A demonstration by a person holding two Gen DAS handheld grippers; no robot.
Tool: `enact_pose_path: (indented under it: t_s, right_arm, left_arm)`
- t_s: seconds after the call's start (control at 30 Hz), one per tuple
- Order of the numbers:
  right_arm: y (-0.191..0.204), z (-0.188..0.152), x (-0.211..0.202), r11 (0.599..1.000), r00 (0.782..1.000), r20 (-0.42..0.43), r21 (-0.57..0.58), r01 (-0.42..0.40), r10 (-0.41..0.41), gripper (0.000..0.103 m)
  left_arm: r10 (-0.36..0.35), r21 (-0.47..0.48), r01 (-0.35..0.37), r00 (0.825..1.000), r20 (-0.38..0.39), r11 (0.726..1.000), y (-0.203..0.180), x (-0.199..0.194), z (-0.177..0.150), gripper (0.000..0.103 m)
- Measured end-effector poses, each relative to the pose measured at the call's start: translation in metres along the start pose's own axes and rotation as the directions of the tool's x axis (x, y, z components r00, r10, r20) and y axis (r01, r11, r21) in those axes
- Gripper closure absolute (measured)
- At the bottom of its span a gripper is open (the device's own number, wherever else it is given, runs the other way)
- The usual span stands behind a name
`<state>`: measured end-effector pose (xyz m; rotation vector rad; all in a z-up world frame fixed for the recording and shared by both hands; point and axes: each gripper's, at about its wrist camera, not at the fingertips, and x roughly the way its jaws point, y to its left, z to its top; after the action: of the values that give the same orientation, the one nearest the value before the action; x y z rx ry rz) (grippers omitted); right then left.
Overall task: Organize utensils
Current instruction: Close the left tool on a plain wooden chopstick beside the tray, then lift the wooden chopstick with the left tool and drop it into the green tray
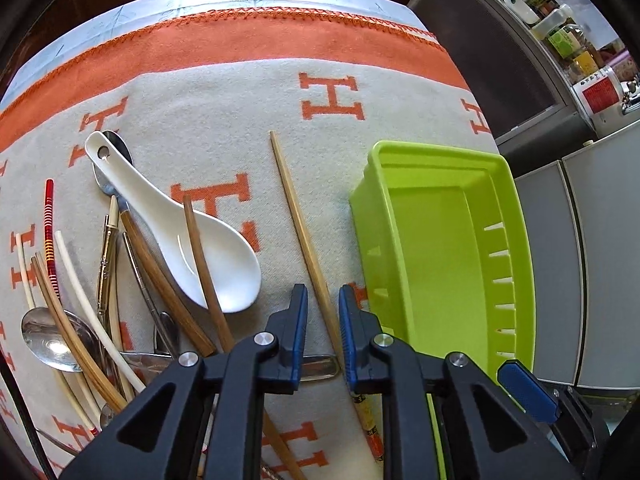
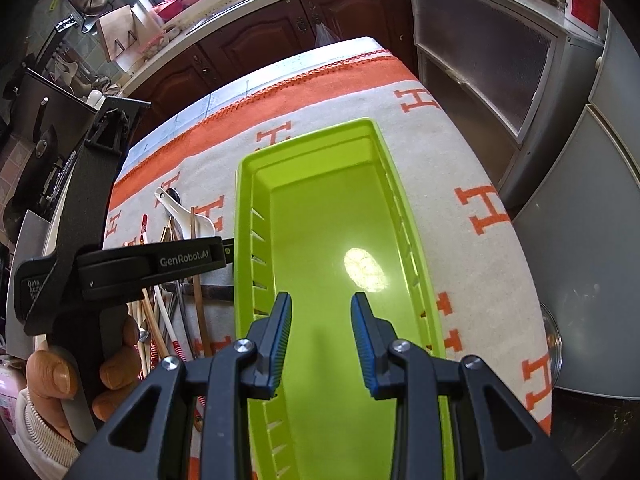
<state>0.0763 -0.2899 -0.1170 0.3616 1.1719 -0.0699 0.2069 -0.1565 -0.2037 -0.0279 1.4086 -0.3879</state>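
Between the left hand-held gripper [image 1: 323,300] jaws lies a slim pale wooden chopstick [image 1: 298,224], apparently clamped. Lift it level, clear of the white ceramic spoon [image 1: 192,236]. Over the empty lime-green plastic tray [image 2: 320,240], the right hand-held gripper [image 2: 321,308] stands apart.

The left gripper [image 1: 323,334] covers the near ends of the piled utensils [image 1: 120,280] and the tray's [image 1: 436,240] near corner. From the right wrist, the tray's near end runs out of frame, and the left hand [image 2: 80,372] hides more cutlery.
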Motion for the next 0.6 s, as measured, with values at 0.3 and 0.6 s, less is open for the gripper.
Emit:
enact_pose_path:
  t_s: [0.3,0.6]
  right_arm:
    - [-0.002,-0.008,-0.001,1.000,1.000,-0.014,0.011,0.007,-0.007,0.072]
    - [-0.010,-0.012,-0.014,0.999,1.000,0.005,0.034,0.011,-0.012,0.072]
  left_arm:
    - [-0.053,-0.065,0.053,0.999,-0.002,0.997,0.010,-0.008,-0.014,0.099]
    - [-0.124,-0.065,0.125,0.992,0.009,0.990,0.023,-0.060,-0.038,0.099]
